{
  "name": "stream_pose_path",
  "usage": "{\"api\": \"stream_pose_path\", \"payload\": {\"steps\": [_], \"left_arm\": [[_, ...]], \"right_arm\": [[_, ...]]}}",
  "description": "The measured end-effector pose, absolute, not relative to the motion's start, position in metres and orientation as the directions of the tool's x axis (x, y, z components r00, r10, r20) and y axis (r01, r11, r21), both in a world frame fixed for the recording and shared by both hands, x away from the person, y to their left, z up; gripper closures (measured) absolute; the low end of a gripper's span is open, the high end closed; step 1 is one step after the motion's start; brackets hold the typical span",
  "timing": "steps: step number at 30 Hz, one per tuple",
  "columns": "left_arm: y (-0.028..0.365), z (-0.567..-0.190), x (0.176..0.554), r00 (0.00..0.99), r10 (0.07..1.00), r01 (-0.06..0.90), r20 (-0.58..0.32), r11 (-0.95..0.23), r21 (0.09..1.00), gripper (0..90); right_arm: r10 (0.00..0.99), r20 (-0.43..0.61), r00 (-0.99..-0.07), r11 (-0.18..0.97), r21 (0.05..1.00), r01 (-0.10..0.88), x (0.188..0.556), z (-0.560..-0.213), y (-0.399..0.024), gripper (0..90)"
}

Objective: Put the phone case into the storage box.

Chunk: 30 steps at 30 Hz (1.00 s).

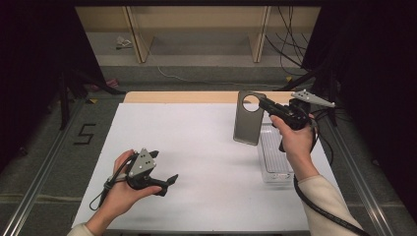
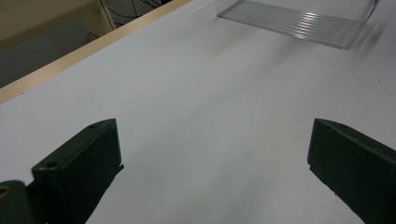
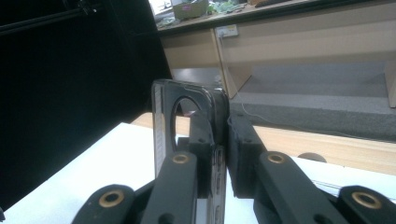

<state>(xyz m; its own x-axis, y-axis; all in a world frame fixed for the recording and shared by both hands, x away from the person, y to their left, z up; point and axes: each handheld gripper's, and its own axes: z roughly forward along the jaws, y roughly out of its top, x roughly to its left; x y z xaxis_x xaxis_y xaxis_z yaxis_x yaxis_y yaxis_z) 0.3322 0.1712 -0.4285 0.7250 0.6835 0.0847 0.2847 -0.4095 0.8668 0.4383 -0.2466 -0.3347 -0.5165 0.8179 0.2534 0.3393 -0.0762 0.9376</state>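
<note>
Right hand-held gripper: our right hand-held gripper (image 1: 265,104) is clamped on the top corner of a dark phone case (image 1: 248,119); in the right gripper view the jaws are closed on the case (image 3: 187,126) near its round camera hole.
Phone case: it hangs upright, lifted off the table (image 1: 196,147), at about 2 o'clock from the table's middle, just beside the clear tray's left edge.
Clear tray: the shallow clear plastic tray (image 1: 275,152) lies flat at about 3 o'clock, under our right hand (image 1: 295,140); in the left gripper view it (image 2: 299,21) sits far off at 1 o'clock.
Left hand-held gripper: our left hand-held gripper (image 1: 164,169) sits low at about 8 o'clock with its jaws spread wide and nothing between them; the left gripper view shows bare white table (image 2: 210,116) in the gap.
Step in hand: we judge that we are carrying the case, either to or from the tray; which way we cannot tell.
Next move: if the tray is the goal, we need to swing the case toward 3 o'clock, tip it flat over the tray, lower it inside the walls, then let the jaws part.
Risk: the grip is on one corner, so the case may swing or slip as we tilt it.
</note>
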Motion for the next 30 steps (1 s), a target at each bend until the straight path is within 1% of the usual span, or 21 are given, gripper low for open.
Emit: {"api": "stream_pose_path", "payload": {"steps": [30], "left_arm": [[0.172,-0.429,0.332,0.724,0.685,0.286,0.081,-0.405,0.868,2.4]], "right_arm": [[0.838,0.234,-0.492,-0.083,0.947,0.310,0.439,-0.329,-0.258,81.8]]}}
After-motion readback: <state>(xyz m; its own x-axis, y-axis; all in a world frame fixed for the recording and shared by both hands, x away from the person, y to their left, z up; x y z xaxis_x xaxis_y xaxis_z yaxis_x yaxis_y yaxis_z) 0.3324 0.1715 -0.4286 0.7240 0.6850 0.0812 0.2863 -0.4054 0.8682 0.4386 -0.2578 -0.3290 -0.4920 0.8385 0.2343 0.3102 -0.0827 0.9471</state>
